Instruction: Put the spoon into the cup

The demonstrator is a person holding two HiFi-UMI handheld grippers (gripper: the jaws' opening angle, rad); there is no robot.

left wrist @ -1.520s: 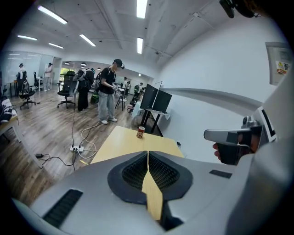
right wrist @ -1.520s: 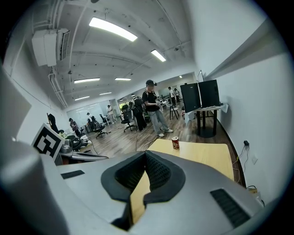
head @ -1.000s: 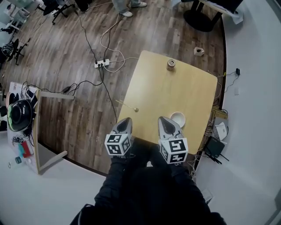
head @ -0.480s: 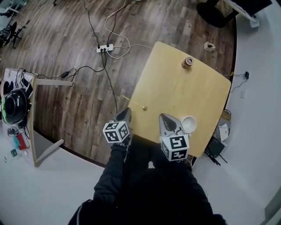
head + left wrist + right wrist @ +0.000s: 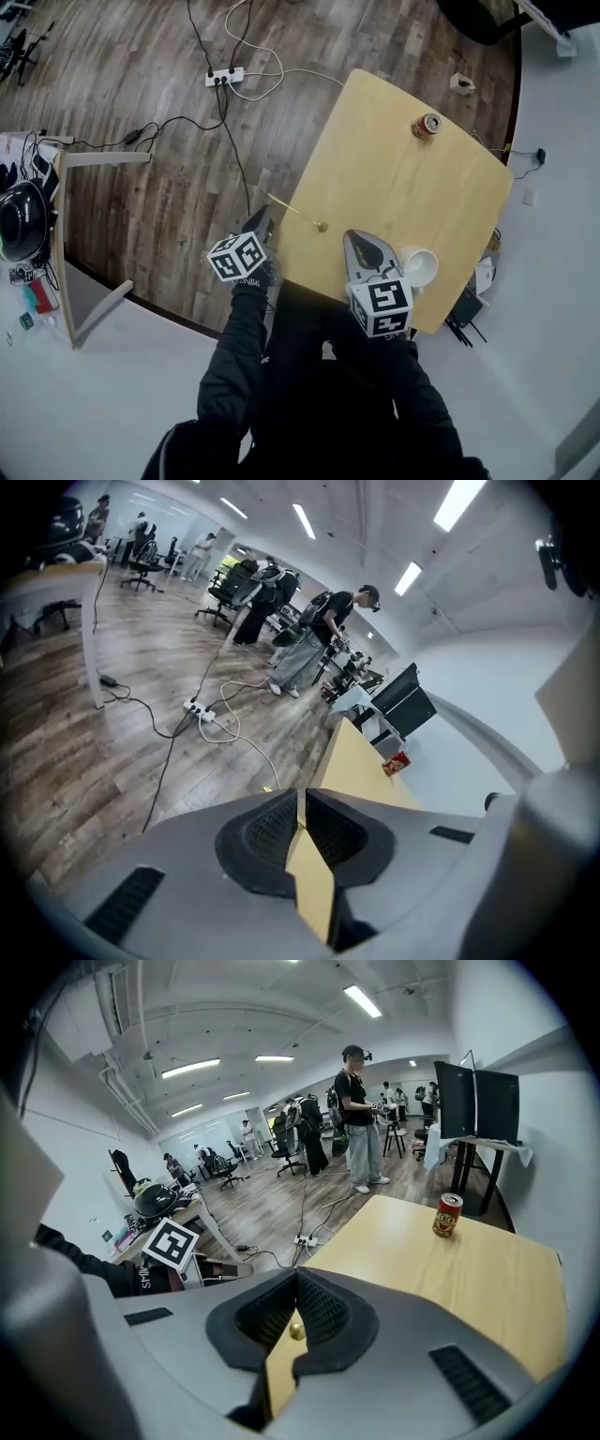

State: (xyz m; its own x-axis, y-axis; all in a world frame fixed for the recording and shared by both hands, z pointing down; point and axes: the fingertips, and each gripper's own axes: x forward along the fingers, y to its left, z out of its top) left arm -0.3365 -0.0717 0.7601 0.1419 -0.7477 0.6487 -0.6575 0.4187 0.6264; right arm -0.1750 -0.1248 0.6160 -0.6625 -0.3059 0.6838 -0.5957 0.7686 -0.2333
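Observation:
A thin gold spoon (image 5: 298, 212) lies at the left edge of the yellow wooden table (image 5: 403, 187), bowl on the table, handle sticking out over the floor. A white cup (image 5: 418, 265) stands upright near the front right corner. My left gripper (image 5: 261, 223) hangs just off the table's left edge, close below the spoon's handle, jaws shut and empty (image 5: 302, 799). My right gripper (image 5: 361, 242) is over the table's front edge, left of the cup, jaws shut with nothing held (image 5: 296, 1277). The spoon's bowl (image 5: 297, 1331) shows beyond its pads.
A red soda can (image 5: 427, 125) stands at the table's far side. A power strip (image 5: 228, 76) and cables lie on the wood floor to the left. A side desk with a black helmet (image 5: 21, 220) is at far left. A person (image 5: 359, 1119) stands farther off.
The left gripper has rolled and shifted left, off the table's edge, close to the spoon's handle. The right gripper has drawn a little nearer to the cup. Both stay shut.

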